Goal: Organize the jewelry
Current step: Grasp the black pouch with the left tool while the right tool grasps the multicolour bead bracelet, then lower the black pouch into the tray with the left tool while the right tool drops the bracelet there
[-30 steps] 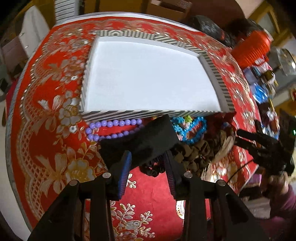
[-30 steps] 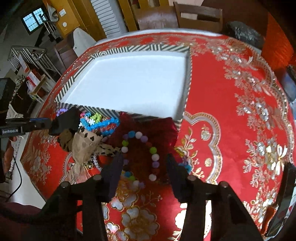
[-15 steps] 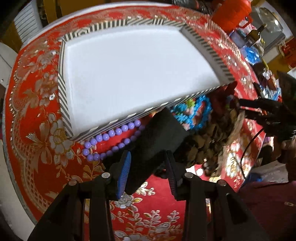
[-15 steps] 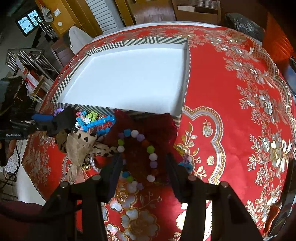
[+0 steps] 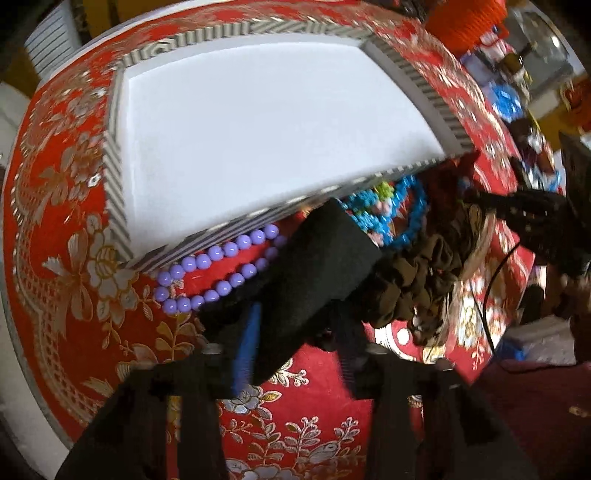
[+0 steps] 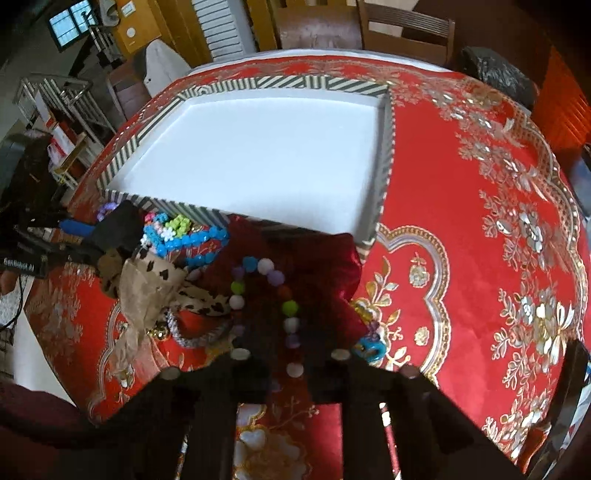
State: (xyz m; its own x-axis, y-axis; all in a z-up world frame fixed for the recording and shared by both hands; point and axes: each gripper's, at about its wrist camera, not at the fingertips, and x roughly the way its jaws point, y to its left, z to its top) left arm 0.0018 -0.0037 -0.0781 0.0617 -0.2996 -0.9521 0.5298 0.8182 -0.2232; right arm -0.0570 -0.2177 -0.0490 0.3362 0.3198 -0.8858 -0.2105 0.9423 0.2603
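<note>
A black cloth [image 5: 317,266] lies in front of the striped tray [image 5: 118,206], over a purple bead necklace [image 5: 207,262] and beside a blue bead bracelet [image 5: 406,221] and a brown scrunchie [image 5: 413,280]. My left gripper [image 5: 295,339] points down at the cloth. Its jaws are closing with the cloth's near end between them, though they still look wide apart. My right gripper [image 6: 291,354] is closing on the pom-pom bracelet [image 6: 266,266], which lies on a dark red pouch [image 6: 317,266]. One of its white beads sits between the fingers.
The tray [image 6: 384,166] has a bare white inside. A spotted beige bow [image 6: 147,280] and a small blue ring [image 6: 369,349] lie by the pile. The red and gold tablecloth [image 6: 480,258] drops off at the near edge. Wooden chairs [image 6: 406,26] stand behind.
The right gripper's fingers have drawn together around the pom-pom bracelet. The left gripper has rolled and sunk closer to the black cloth, with its fingers as wide as before.
</note>
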